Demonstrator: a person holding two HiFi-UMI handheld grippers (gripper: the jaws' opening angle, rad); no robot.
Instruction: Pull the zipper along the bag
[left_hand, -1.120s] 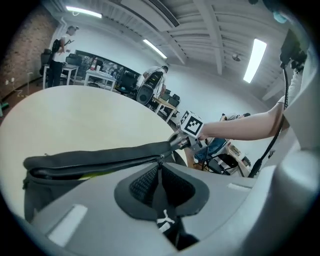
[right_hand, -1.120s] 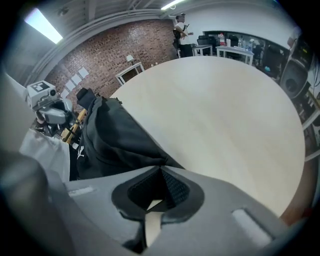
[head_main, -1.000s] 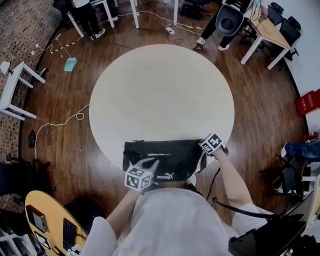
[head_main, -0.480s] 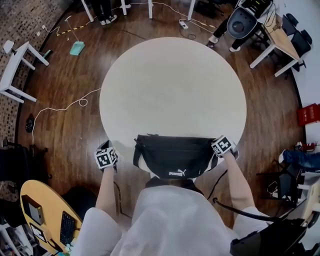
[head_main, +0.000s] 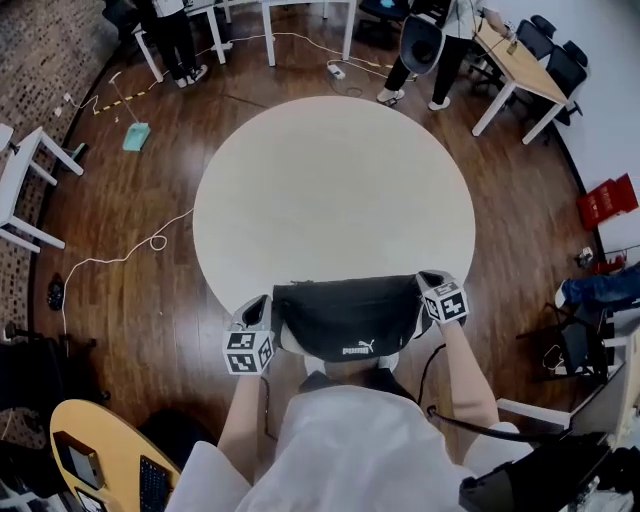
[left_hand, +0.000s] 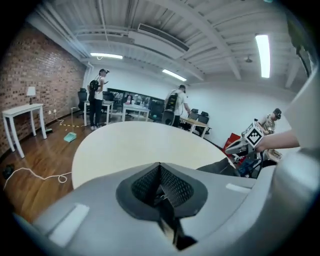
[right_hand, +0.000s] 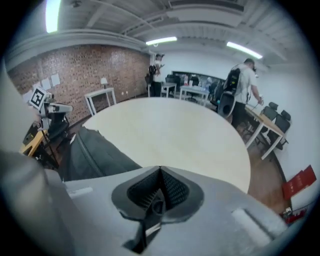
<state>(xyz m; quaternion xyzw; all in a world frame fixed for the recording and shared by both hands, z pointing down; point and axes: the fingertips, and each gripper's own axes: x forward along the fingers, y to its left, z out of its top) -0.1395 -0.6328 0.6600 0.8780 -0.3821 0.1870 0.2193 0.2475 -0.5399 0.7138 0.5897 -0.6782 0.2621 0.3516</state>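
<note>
My left tool (left_hand: 159, 172) and right tool (right_hand: 160, 175): closed, empty, flanking bag (head_main: 345, 312) | I should pin one end, pull zipper straight.

Bright ceiling strips (left_hand: 263, 55) light the room evenly, with soft shadows. Edges bend fisheye-style and go dark; the bag (head_main: 347, 315) reads flat black.

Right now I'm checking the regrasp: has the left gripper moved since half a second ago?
Yes. The left gripper has come rightward, up to the left end of the black bag; earlier a clear gap separated them.
</note>
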